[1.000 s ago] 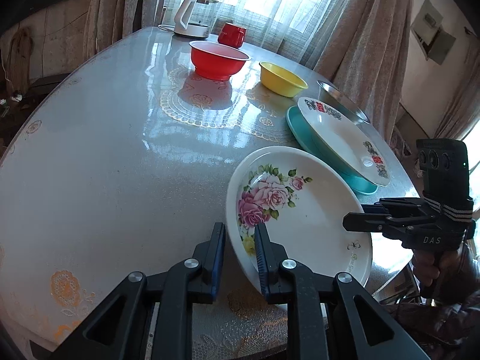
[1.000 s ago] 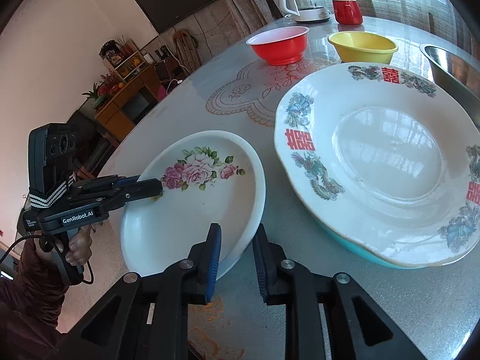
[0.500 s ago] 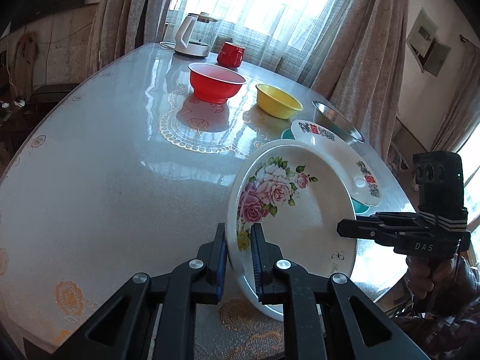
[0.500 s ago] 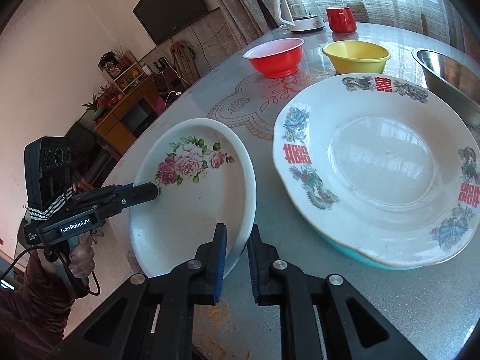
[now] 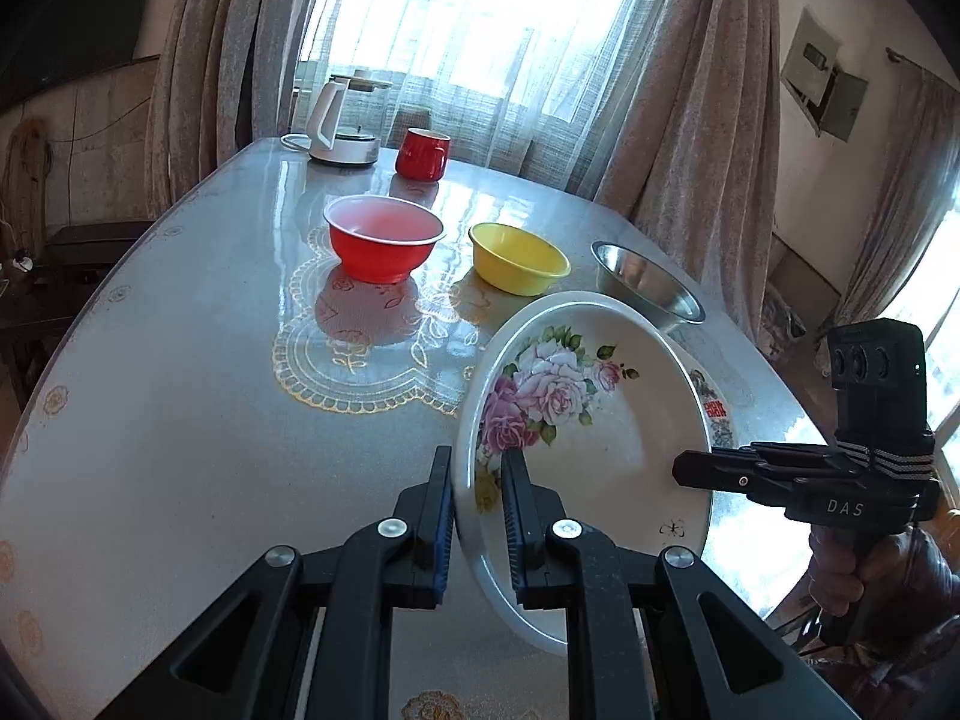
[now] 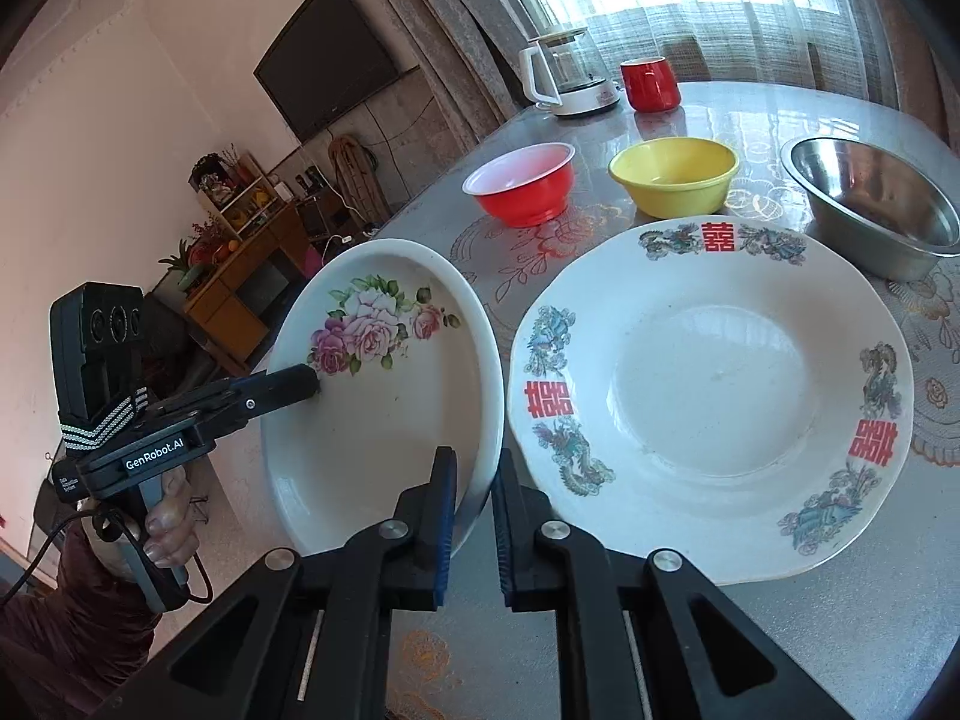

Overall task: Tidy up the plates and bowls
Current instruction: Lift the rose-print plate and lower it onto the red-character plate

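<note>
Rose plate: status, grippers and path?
Left gripper and right gripper both clamped on rose plate rim. Plate tilted, off the table. Dragon plate sits beside it.

Rose-patterned white plate (image 5: pixel 600 450), deep and oval, tilted clear of the counter (image 5: pixel 180 390), its rim gripped on two opposite sides. Beside it, a white plate with red characters and dragon motifs (image 6: pixel 714 402) lies flat atop a teal plate; the teal one is barely visible. Behind, in a row: red bowl (image 6: pixel 522 183), yellow bowl (image 6: pixel 675 174), steel bowl (image 6: pixel 870 204), all upright and empty.
</note>
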Motion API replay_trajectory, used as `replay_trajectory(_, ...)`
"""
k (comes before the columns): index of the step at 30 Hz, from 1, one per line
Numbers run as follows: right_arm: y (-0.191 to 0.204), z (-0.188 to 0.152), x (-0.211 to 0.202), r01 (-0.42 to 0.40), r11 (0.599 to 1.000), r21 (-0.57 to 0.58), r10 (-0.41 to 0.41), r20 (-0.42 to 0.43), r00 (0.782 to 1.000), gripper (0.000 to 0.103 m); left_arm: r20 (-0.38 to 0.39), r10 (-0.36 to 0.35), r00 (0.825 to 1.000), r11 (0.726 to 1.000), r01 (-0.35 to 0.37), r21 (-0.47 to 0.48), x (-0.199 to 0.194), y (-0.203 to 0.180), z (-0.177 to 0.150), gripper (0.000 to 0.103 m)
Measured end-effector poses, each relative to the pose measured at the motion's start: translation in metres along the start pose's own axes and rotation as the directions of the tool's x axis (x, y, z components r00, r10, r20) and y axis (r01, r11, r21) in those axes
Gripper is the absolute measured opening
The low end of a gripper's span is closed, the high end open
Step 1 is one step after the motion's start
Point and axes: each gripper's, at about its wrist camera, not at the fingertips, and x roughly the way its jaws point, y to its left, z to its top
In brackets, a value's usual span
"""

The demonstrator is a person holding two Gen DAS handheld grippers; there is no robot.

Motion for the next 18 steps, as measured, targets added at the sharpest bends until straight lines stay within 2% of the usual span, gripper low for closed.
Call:
replay_trajectory(8,-0.031,0.014,-0.033,0.061,0.996,0.073,-0.067,0.081,0.994,0.012,-0.003,-0.053,0.999,0.991,0.053,0.121,0.037,-0.041,0.047,0.015)
replay_trajectory(18,-0.09,0.019,-0.047,0.173,0.965,0.198,-0.191,0.077,0.978,0.012,-0.107,-0.092,0.99,0.976,0.111,0.186,0.111,-0.077,0.066,0.015)
